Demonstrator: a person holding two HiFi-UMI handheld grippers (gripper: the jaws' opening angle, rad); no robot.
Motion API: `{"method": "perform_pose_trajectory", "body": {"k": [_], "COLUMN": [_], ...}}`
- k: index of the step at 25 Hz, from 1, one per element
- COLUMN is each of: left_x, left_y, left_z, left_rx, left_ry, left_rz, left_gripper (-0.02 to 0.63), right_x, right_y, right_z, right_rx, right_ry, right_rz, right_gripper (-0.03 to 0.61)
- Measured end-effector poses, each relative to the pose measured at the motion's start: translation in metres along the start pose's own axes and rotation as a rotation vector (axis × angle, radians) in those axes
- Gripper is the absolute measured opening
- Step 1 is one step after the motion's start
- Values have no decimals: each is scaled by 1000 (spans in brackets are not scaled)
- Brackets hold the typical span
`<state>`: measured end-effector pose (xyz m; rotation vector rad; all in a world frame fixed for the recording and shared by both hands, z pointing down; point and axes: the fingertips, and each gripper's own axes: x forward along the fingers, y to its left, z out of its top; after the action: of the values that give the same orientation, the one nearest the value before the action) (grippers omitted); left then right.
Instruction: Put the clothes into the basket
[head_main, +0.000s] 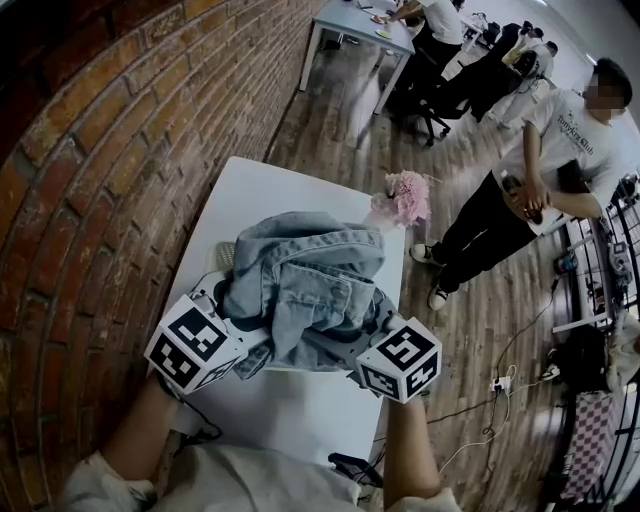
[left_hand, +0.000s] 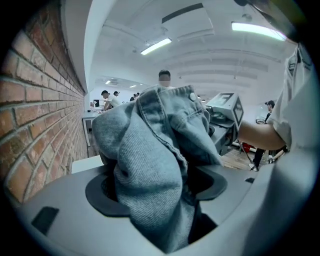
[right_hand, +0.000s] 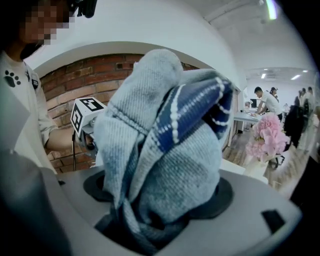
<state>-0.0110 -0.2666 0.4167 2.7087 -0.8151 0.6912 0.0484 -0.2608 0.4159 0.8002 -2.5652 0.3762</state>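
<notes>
Over table (head_main: 290, 405), left gripper (head_main: 235, 350) and right gripper (head_main: 383, 345) seemingly clamp clothes (head_main: 305, 275).

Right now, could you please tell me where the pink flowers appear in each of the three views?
Head view: pink flowers at the table's far right corner, beyond the denim jacket.
Left gripper view: not in it; the denim jacket fills the middle.
Right gripper view: at the right edge, right of the knitted cloth.
Shared landmark: the brick wall, in all three views.
</notes>
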Motion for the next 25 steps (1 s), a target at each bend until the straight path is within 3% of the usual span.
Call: {"method": "perform_pose_trajectory", "body": {"k": [4,11,17,25], "left_x": [21,56,81,96], "left_y": [7,15,26,37], "left_z": [-29,-83,-117,-147], "left_rx": [-70,-194,-285,-319], "left_ry": [45,203,316,462], "left_rz": [-10,-7,4,68], "left_gripper": [343,342,341,313], "right_x": [18,49,70,92], "right_y": [-10,-25,-39,-47], "right_z": [-28,-86,-118,-147], "right_rx": [39,194,243,353], "right_ry": [56,167,299,429], "right_rz": [13,49,19,-21], "right_gripper": [394,394,394,396]}}
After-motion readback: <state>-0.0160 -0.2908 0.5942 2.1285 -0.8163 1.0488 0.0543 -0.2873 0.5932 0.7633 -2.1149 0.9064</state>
